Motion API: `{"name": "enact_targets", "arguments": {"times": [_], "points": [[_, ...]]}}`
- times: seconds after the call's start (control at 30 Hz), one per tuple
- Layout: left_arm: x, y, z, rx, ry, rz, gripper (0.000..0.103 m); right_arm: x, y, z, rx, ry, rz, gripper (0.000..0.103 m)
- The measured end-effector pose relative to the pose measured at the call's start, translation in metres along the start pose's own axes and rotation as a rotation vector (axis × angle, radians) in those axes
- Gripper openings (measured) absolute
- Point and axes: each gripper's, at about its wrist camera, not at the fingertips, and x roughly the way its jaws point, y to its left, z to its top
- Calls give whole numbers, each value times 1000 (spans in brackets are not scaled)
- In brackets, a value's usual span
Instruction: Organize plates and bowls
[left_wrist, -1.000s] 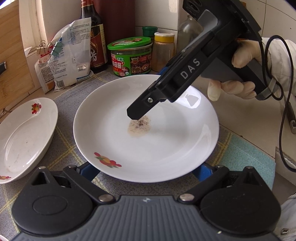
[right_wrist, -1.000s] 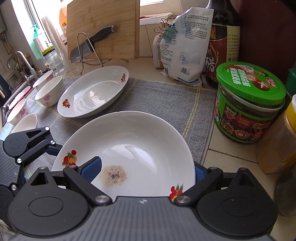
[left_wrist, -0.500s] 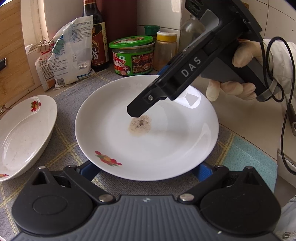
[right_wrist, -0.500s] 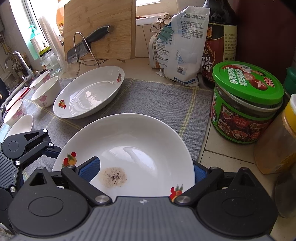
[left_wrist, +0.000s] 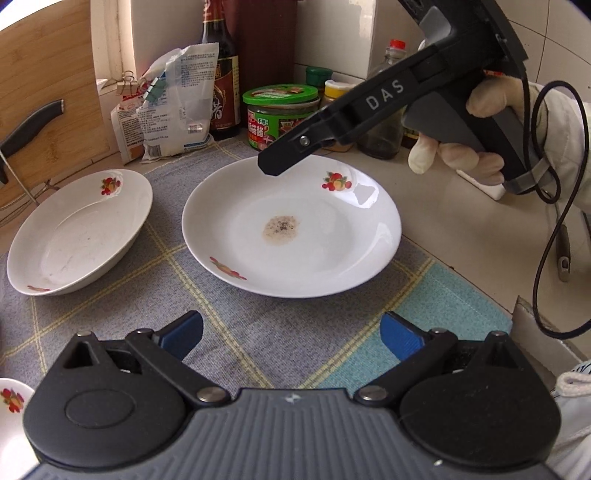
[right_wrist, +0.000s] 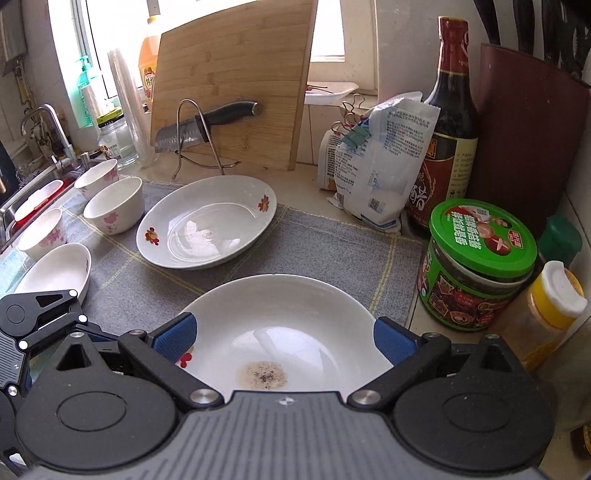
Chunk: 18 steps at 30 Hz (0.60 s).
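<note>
A white plate (left_wrist: 295, 258) with fruit decals and a brown speckled stain in its middle lies on the grey checked mat (left_wrist: 229, 332). My left gripper (left_wrist: 291, 336) is open, a short way back from the plate's near rim, with nothing between its blue pads. My right gripper (right_wrist: 284, 338) is open too and hovers over the plate (right_wrist: 288, 314) at its far rim; one black finger (left_wrist: 288, 158) shows above that rim, not touching. A deeper white dish (left_wrist: 79, 232) sits to the left on the mat.
Several small flowered bowls (right_wrist: 114, 205) stand at the mat's left end by the sink (right_wrist: 33, 195). A green-lidded jar (right_wrist: 476, 258), a sauce bottle (right_wrist: 450, 147), a clipped bag (right_wrist: 380, 173) and spice jars crowd the back right. A cutting board (right_wrist: 232, 85) and a knife (right_wrist: 207, 125) lean behind.
Both grippers have drawn back and risen from the stained plate. The left pads, earlier at the plate's near rim, now stand clear of it. The plate stays on the mat.
</note>
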Motion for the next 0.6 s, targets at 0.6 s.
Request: {"name": "enact_targets", "arguments": {"times": [0.6], "points": [[-104,45,-57,-138,-103,128,102,0,113,6,6,14,-10,103]]}}
